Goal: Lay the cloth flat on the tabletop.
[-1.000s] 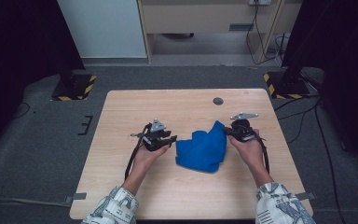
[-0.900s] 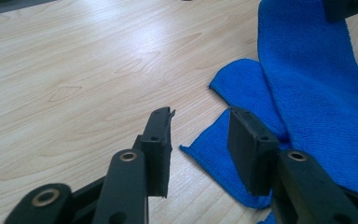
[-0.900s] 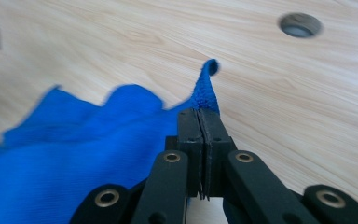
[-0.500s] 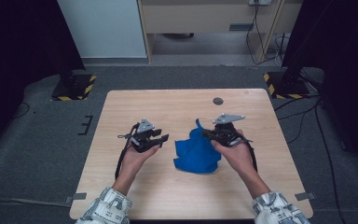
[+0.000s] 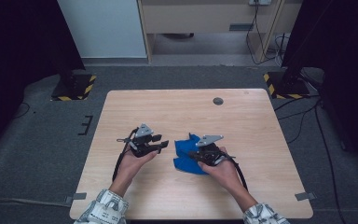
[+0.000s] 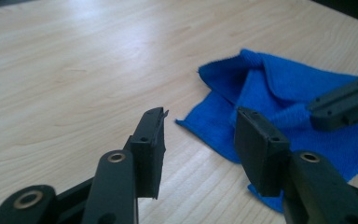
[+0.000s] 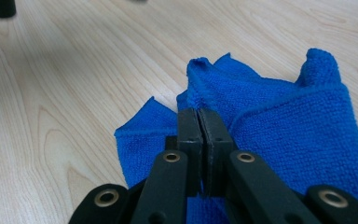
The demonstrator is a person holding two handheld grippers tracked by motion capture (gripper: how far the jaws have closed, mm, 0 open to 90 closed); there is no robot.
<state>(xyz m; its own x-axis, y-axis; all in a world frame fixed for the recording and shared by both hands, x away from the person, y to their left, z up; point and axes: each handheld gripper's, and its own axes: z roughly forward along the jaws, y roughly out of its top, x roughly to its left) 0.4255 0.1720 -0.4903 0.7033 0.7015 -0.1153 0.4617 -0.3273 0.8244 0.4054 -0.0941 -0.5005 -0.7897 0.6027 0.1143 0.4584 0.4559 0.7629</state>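
A blue cloth (image 5: pixel 182 158) lies bunched and folded over on the wooden table (image 5: pixel 177 112), a little right of its middle. My right gripper (image 5: pixel 192 154) is shut on a fold of the cloth (image 7: pixel 284 121); the closed jaws (image 7: pixel 198 114) pinch the fabric's raised edge. My left gripper (image 5: pixel 163 141) hovers just left of the cloth. It is open, its jaws have just been opening, and nothing is between them (image 6: pixel 200 116). The cloth's near corner (image 6: pixel 214 126) lies beyond its fingertips. The right gripper's jaw (image 6: pixel 340 105) shows at the right edge of the left gripper view.
A small dark round disc (image 5: pixel 218 101) sits near the table's far edge. Yellow-and-black striped stand bases (image 5: pixel 74 87) rest on the floor at both far corners. A cable (image 5: pixel 121 158) trails from the left gripper toward the near edge.
My right gripper has carried the cloth's edge leftward, folding the cloth over itself. The left gripper has drawn slightly left, away from the cloth, with its jaws wider apart.
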